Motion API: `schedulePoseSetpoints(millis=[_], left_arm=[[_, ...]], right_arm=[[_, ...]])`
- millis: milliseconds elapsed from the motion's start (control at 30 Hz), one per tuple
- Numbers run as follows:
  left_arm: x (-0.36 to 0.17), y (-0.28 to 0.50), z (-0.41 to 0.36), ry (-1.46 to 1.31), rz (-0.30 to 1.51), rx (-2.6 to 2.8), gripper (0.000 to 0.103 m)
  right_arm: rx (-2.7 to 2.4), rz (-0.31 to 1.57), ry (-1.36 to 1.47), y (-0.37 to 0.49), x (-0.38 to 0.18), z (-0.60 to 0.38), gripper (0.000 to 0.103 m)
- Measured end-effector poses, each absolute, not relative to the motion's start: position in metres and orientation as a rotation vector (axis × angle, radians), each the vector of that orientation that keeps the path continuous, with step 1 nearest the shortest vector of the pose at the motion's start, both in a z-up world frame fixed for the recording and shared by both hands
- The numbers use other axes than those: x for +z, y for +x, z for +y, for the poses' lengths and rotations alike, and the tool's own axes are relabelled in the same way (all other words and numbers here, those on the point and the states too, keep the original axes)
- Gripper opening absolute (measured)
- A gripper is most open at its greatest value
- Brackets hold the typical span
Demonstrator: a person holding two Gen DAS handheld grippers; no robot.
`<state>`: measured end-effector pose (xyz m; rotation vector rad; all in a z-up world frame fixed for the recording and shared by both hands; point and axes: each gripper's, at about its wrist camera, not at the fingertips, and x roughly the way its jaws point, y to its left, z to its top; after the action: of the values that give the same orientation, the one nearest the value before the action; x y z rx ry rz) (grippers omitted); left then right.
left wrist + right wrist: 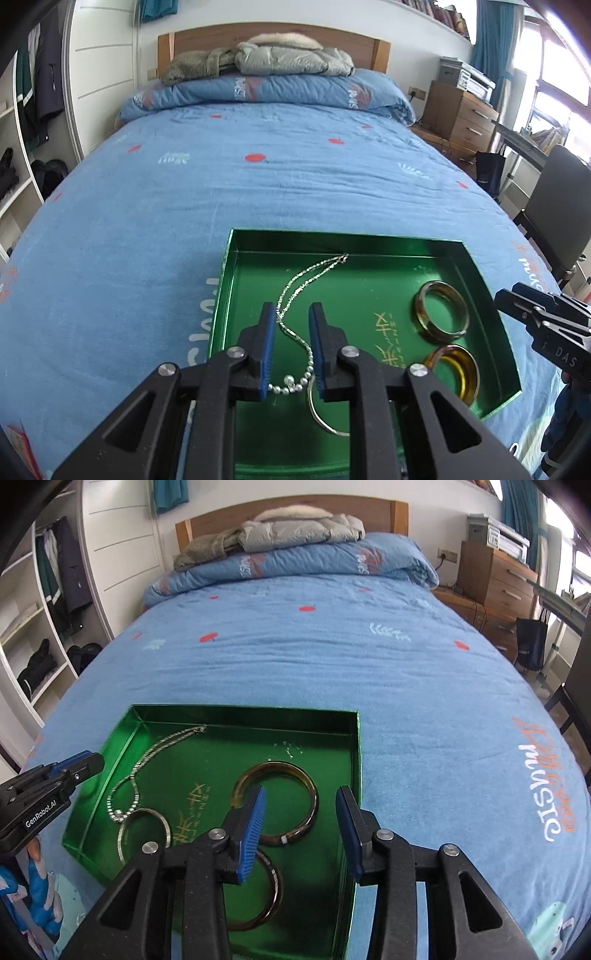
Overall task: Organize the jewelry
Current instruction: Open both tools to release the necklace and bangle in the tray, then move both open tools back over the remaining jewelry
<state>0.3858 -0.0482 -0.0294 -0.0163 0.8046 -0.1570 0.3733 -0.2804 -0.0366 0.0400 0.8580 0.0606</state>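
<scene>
A green metal tray (491, 295) lies on the blue bed; it also shows in the right wrist view (354, 760). In it lie a silver chain necklace (295, 288), a thin silver bangle (321, 413) and two amber bangles (441, 314) (458, 369). My left gripper (291, 314) is open above the tray, its fingers either side of the necklace, not touching it. My right gripper (301, 801) is open above the tray's right part, over an amber bangle (277, 801). The second amber bangle (269, 897) lies under its left finger. The necklace (147, 768) and silver bangle (144, 830) lie at left.
The blue bedspread (258, 184) spreads around the tray. A folded duvet and coats (280, 70) lie at the headboard. A wardrobe (22, 140) stands at left, a wooden nightstand (458, 110) and a dark chair (557, 206) at right.
</scene>
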Motion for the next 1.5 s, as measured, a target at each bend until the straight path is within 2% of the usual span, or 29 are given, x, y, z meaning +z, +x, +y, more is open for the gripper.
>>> schedulePoseSetpoints(millis=[300,567,600,667,833,933,1500], left_arm=[[0.006,0.324,-0.045,0.016,0.729,-0.16,0.017],[0.017,0.27,-0.032,0.001,0.742,-0.121,0.017],[0.018,0.262,-0.029,-0.001,0.744,-0.113,0.018],[0.02,0.246,-0.024,-0.007,0.737,-0.095,0.02],[0.031,0.2,-0.011,-0.023,0.705,-0.056,0.031],[0.038,0.176,-0.005,-0.014,0.681,-0.037,0.034],[0.064,0.068,-0.001,0.004,0.618,-0.001,0.034]], right_arm=[[0.101,0.757,0.023,0.309,0.003,-0.262,0.049],[0.121,0.71,0.008,0.249,0.022,-0.26,0.051],[0.12,0.703,0.009,0.242,0.024,-0.26,0.054],[0.113,0.687,0.004,0.226,0.03,-0.262,0.06],[0.109,0.655,-0.001,0.187,0.043,-0.262,0.061],[0.112,0.636,0.0,0.163,0.05,-0.262,0.065],[0.132,0.603,0.026,0.065,0.048,-0.268,0.065]])
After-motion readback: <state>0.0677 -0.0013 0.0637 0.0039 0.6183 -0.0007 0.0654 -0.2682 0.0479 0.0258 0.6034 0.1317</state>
